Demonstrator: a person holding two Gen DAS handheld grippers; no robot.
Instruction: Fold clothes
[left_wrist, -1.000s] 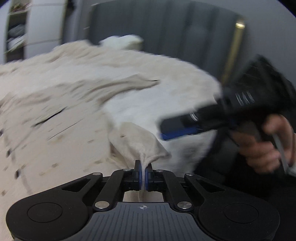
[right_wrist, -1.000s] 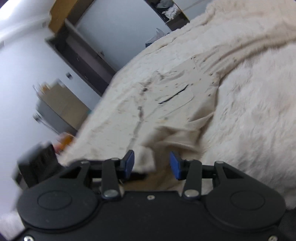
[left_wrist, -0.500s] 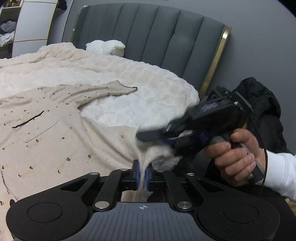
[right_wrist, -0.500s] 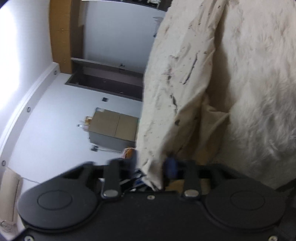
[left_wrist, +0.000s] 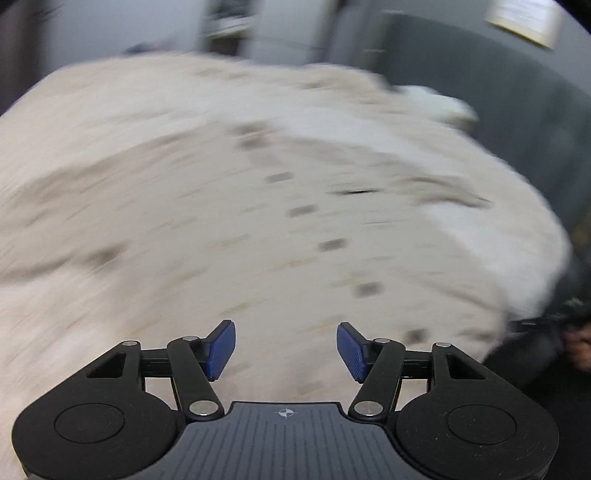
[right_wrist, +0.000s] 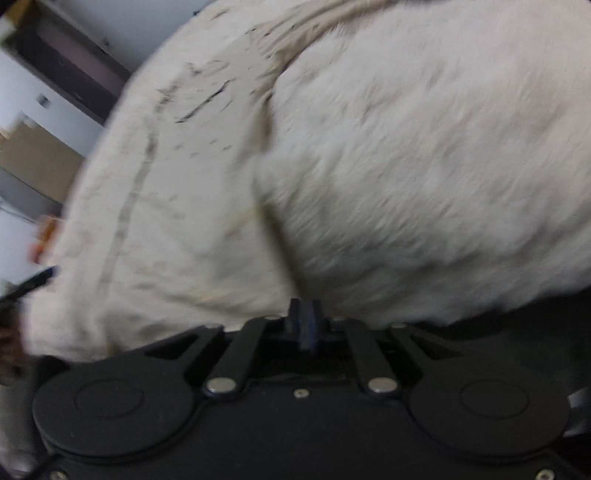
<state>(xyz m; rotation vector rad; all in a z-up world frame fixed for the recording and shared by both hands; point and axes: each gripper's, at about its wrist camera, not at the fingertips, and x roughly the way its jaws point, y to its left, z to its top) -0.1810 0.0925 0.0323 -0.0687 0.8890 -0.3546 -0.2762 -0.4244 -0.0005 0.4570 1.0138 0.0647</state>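
A beige shirt with small dark specks (left_wrist: 258, 229) lies spread on a fluffy white blanket (left_wrist: 480, 236); the view is motion-blurred. My left gripper (left_wrist: 282, 349) is open and empty just above the shirt. In the right wrist view the same shirt (right_wrist: 177, 206) covers the left half of the bed. My right gripper (right_wrist: 304, 325) is shut on the shirt's near edge, where a fold of cloth runs down into the closed jaws.
The white blanket (right_wrist: 424, 166) fills the right of the right wrist view. A grey padded headboard (left_wrist: 498, 85) stands behind the bed. A dark doorway (right_wrist: 70, 62) and a brown cabinet (right_wrist: 33, 158) show beyond the bed's left side.
My left gripper has let go of the shirt's corner, opened, and swung over the shirt. My right gripper has closed on the shirt's edge.
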